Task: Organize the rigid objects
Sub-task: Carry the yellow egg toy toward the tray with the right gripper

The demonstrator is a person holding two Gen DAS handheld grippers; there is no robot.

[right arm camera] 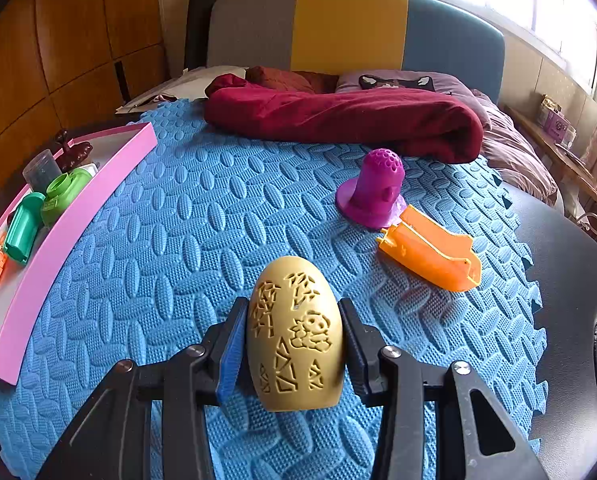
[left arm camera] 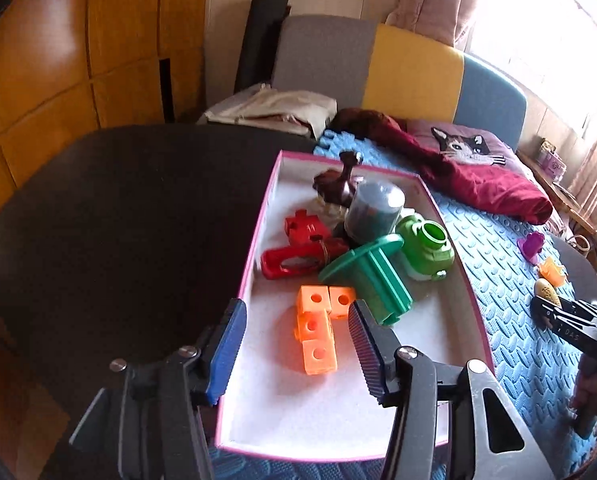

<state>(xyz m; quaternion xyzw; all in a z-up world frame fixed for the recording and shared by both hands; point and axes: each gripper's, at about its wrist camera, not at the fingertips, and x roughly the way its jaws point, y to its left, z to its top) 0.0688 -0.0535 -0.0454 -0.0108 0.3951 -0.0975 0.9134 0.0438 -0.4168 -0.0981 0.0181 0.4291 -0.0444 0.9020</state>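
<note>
Left wrist view: left gripper (left arm camera: 296, 354) hangs with jaws parted over the pink box (left arm camera: 450, 216), the orange cube piece (left arm camera: 318, 330) lying loose inside with other sorted toys. Right gripper (right arm camera: 294, 342) clamps the yellow carved egg (right arm camera: 296, 336) above the blue mat (right arm camera: 202, 216), likely bound for that box.

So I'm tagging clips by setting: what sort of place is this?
Most likely a bedroom at home: a bed with a padded headboard, a cat pillow, and a curtained window. A blue foam mat covers the work surface.
</note>
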